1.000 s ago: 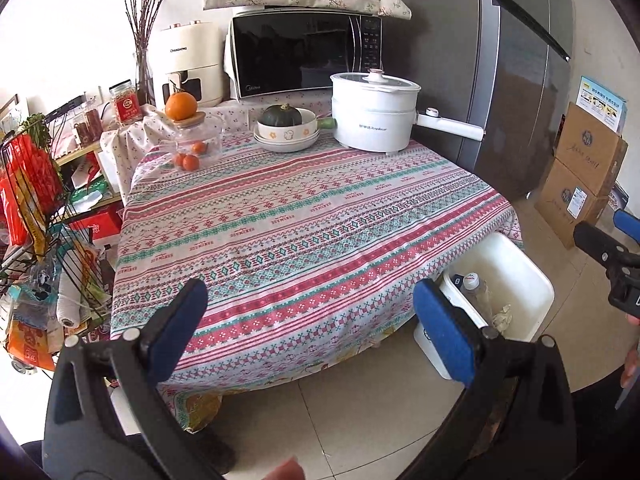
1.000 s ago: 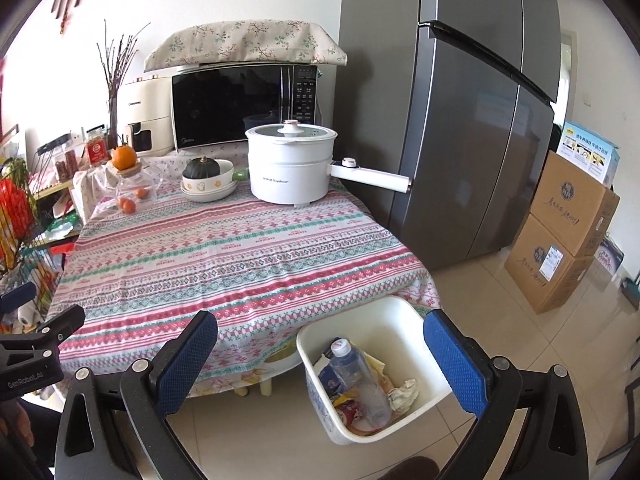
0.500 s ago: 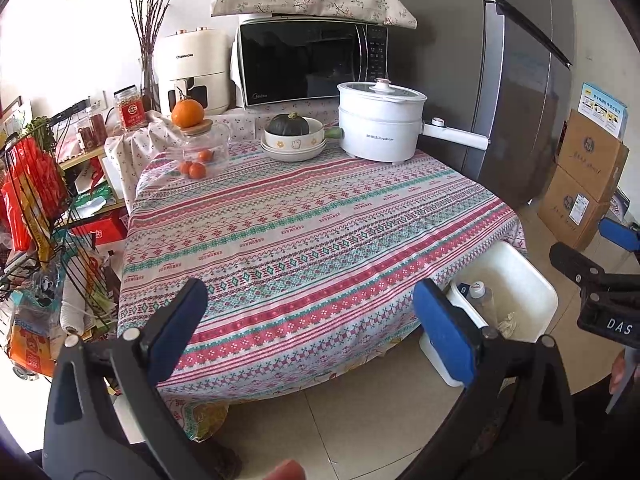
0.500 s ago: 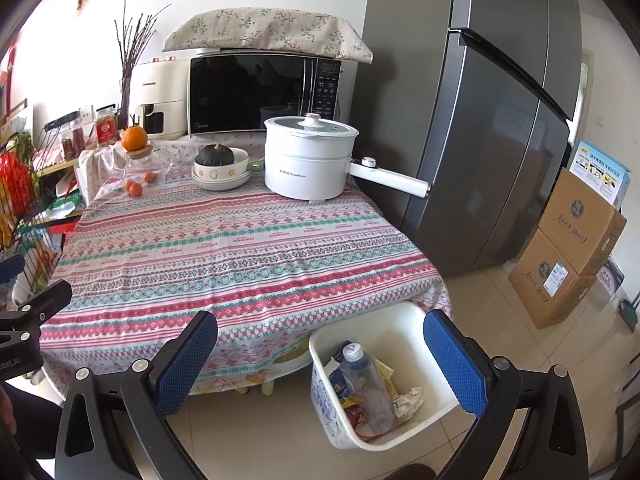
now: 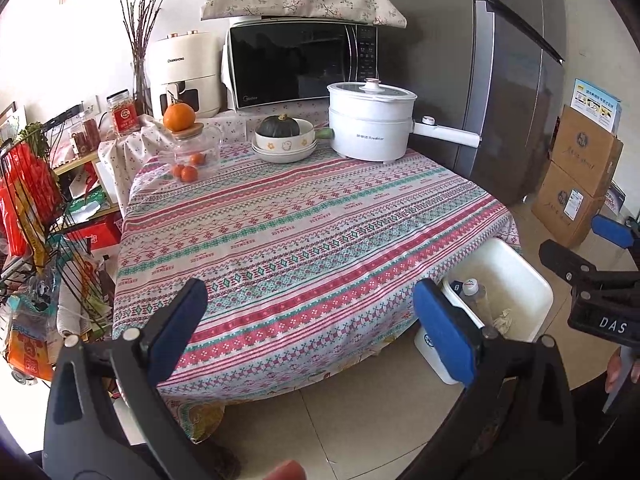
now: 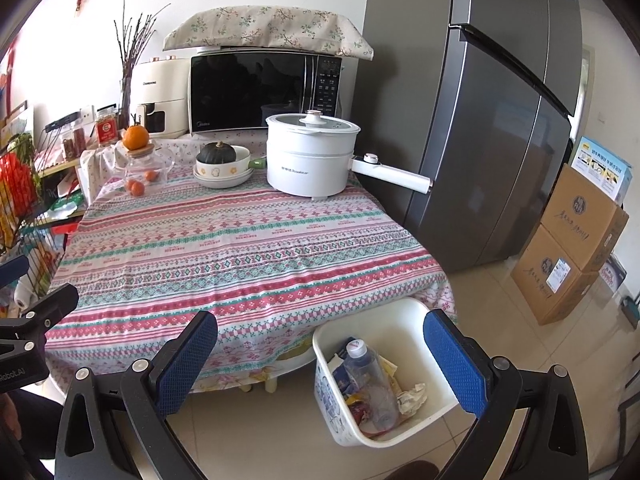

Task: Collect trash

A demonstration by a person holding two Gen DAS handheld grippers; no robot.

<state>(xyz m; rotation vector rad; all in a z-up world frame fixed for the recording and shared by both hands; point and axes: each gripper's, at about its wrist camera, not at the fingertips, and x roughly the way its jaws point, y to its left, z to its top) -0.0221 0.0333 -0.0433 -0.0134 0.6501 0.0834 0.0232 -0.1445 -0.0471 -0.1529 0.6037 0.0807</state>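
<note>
My right gripper [image 6: 320,360] hangs with its jaws spread wide and nothing between them, and my left gripper [image 5: 310,322] is the same, spread and carrying nothing. Both face the table [image 6: 240,240] from its near edge. The bin [image 6: 436,396] sits on the floor at the table's right corner, below and just right of centre for the right gripper, far right for the left, so I judge the right one nearer. Inside it lies the trash: 1 bottle [image 6: 366,380], its long axis running away from me with the cap toward the table, and crumpled paper [image 6: 410,396] beside it. I see no loose trash on the cloth, so I judge collection nearly done.
</note>
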